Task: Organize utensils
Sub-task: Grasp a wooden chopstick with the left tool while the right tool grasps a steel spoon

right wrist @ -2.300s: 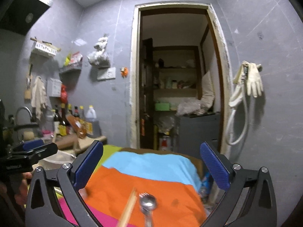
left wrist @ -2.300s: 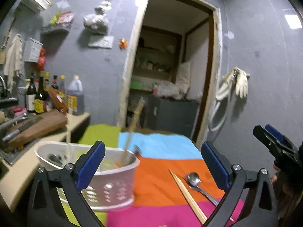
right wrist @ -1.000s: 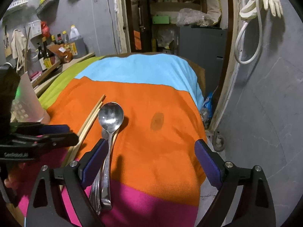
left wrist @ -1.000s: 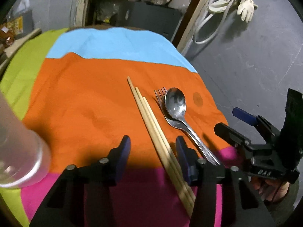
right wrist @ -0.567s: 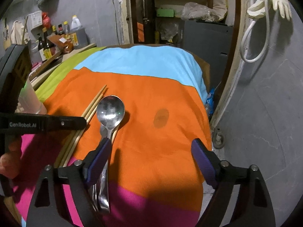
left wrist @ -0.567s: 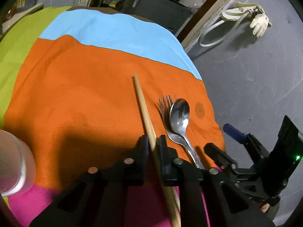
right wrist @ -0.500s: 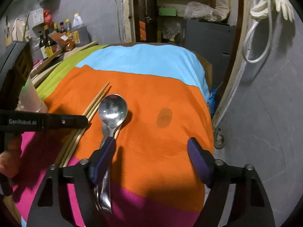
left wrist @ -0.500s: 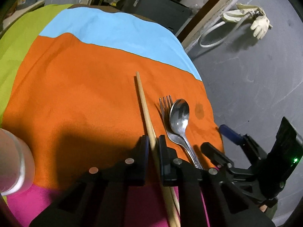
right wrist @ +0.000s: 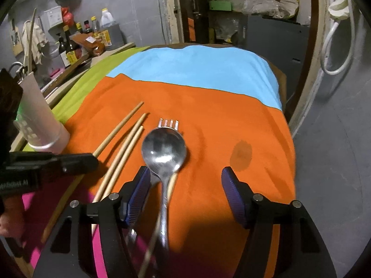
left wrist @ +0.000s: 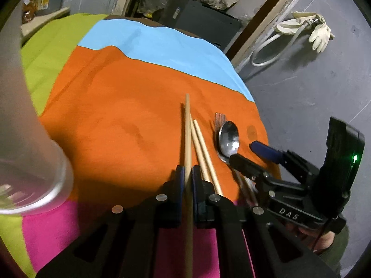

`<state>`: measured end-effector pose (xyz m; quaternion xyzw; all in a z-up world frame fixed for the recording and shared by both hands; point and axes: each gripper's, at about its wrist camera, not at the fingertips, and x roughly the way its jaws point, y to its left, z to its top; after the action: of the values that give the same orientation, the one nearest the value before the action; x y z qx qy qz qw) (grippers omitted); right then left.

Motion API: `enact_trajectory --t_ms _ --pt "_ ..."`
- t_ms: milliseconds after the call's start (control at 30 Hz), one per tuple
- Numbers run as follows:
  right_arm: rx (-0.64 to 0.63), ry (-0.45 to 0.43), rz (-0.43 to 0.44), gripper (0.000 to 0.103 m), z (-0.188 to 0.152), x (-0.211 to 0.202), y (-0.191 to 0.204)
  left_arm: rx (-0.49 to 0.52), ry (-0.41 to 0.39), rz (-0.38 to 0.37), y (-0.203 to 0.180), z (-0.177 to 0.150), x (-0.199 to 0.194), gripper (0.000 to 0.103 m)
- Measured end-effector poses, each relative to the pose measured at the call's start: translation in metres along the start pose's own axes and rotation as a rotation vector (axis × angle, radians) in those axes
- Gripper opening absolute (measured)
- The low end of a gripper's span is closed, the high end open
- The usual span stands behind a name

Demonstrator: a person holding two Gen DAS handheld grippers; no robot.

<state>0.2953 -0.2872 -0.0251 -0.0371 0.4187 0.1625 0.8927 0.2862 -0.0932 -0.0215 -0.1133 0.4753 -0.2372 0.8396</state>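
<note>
Tablecloth [right wrist: 208,106]: striped orange, blue, green, pink; carries all utensils.
Utensil holder [left wrist: 27,153]: frosted white tub at left edge; contents hidden.
Right gripper [right wrist: 183,192]: jaws wide apart, low over spoon handle, gripping nothing.
Left gripper [left wrist: 188,180]: jaws clamped on one chopstick [left wrist: 187,139].
Loose chopsticks [left wrist: 201,148]: pair on orange stripe, just beside it.
Spoon [right wrist: 164,153]: bowl up, lying over fork [right wrist: 168,123].
</note>
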Motion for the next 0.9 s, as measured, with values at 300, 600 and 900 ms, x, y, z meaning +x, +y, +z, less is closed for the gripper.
enact_trajectory --t_ms 300,600,900 --pt "-0.096 0.012 -0.023 0.056 0.007 0.010 0.022 0.035 0.011 0.110 -0.005 -0.008 0.006 0.004" --pt "-0.015 0.031 0.042 0.040 0.012 0.017 0.006 0.169 0.100 0.197 -0.021 0.000 0.019 0.006" --pt "-0.047 -0.055 -0.020 0.039 0.009 0.000 0.017 0.225 0.135 0.230 -0.027 -0.001 0.025 0.005"
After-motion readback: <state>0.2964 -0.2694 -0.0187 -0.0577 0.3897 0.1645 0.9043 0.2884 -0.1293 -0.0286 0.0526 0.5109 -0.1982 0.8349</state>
